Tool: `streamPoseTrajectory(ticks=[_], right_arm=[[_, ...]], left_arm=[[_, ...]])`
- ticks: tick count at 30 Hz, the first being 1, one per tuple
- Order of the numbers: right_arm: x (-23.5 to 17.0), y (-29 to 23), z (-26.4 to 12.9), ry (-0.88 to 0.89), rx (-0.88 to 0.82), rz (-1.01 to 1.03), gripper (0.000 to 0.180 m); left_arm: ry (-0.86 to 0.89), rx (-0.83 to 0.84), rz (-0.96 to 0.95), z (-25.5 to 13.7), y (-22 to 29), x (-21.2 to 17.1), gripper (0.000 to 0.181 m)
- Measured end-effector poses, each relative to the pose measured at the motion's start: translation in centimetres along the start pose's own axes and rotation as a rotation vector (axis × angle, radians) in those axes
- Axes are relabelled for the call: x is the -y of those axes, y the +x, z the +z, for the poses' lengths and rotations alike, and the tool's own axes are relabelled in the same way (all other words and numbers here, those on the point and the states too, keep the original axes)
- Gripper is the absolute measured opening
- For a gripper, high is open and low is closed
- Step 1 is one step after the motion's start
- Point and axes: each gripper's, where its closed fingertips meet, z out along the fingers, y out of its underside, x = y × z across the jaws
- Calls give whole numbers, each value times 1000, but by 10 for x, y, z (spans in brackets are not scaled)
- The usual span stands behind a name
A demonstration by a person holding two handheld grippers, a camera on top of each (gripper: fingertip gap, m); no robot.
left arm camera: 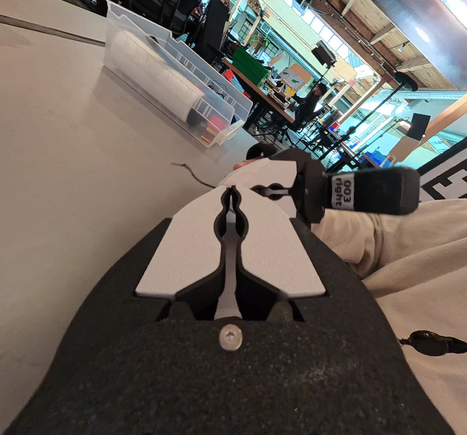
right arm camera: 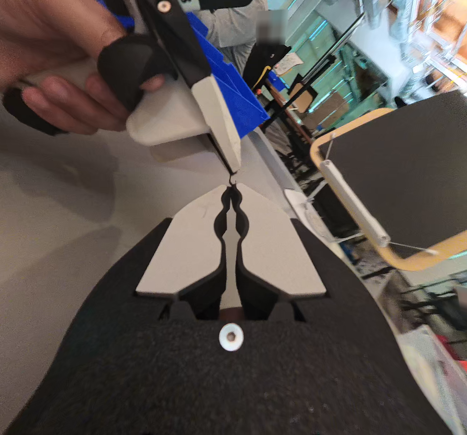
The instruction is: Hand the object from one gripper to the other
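The object is a thin black wire [left arm camera: 192, 174]. In the left wrist view its loose end trails left over the beige table [left arm camera: 63, 170] from my left gripper's tips. My left gripper [left arm camera: 231, 190] is shut on the wire. My right gripper [left arm camera: 252, 189] comes in from the right, shut, tip to tip with the left. In the right wrist view a short curl of the wire [right arm camera: 231, 178] runs from the left gripper's [right arm camera: 235, 168] tip into my right gripper's [right arm camera: 232, 187] closed tips. Both grippers pinch the wire just above the table.
A clear plastic bin [left arm camera: 177, 89] with a white roll and small items lies on the table beyond the grippers. A person's hand [right arm camera: 50, 43] holds the left gripper and a cream sleeve [left arm camera: 404, 258] is at the right. A blue bin [right arm camera: 232, 94] and a black chair [right arm camera: 391, 170] stand past the table edge.
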Motion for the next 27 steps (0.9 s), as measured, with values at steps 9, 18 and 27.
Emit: streamPoseTrajectory(ticks=[9, 18, 27], right_arm=[[29, 30, -29, 384, 398, 911, 0], [54, 42, -43, 624, 590, 1259, 0], [52, 36, -36, 595, 594, 1261, 0]], left_arm=[[93, -85, -82, -23, -7, 22, 24], [102, -325, -114, -7, 38, 18, 36], [106, -318, -124, -5, 36, 17, 34]])
